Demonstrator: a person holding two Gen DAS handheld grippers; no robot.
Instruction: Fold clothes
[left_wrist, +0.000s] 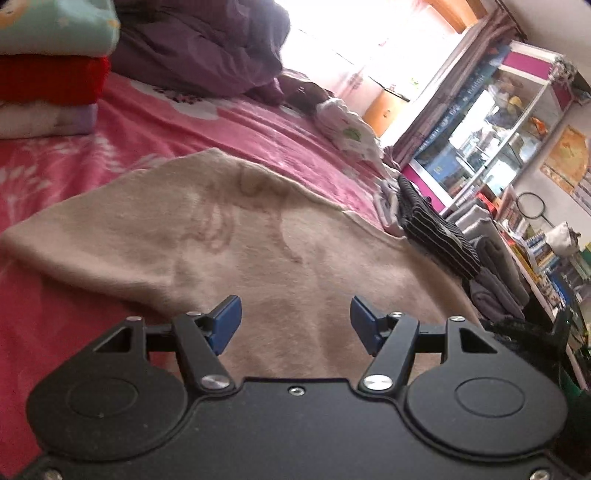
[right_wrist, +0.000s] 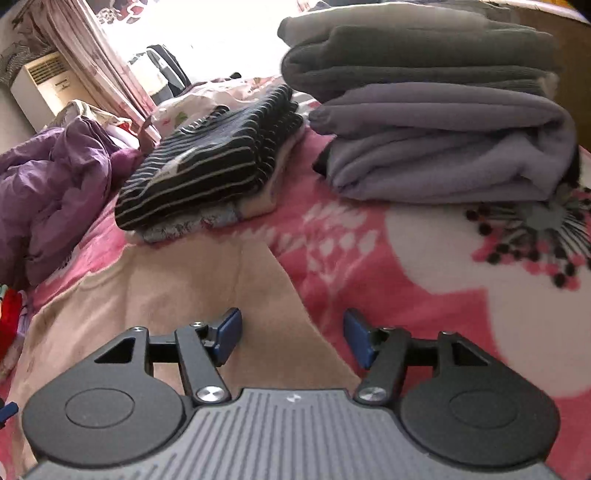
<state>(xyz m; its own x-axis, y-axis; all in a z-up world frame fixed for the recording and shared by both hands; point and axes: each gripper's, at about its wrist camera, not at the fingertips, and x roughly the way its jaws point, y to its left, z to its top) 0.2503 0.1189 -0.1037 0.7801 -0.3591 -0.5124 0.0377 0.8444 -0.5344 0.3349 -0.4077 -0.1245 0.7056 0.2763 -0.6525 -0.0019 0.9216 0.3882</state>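
A beige garment (left_wrist: 240, 236) with a faint print lies spread on the pink flowered bedsheet (left_wrist: 229, 122). My left gripper (left_wrist: 295, 323) hovers low over its near part, open, with nothing between the blue pads (left_wrist: 227, 321). In the right wrist view the same beige garment (right_wrist: 177, 295) shows its right edge on the bedsheet (right_wrist: 424, 295). My right gripper (right_wrist: 291, 334) stands open over that edge, its left pad above the cloth and its right pad above the sheet.
A folded black striped top (right_wrist: 207, 166) on pale folded clothes and a stack of grey folded clothes (right_wrist: 436, 122) sit beyond the right gripper. A purple quilt (left_wrist: 199, 48), a red and mint folded stack (left_wrist: 51, 66) and a bookshelf (left_wrist: 498, 122) by the bed.
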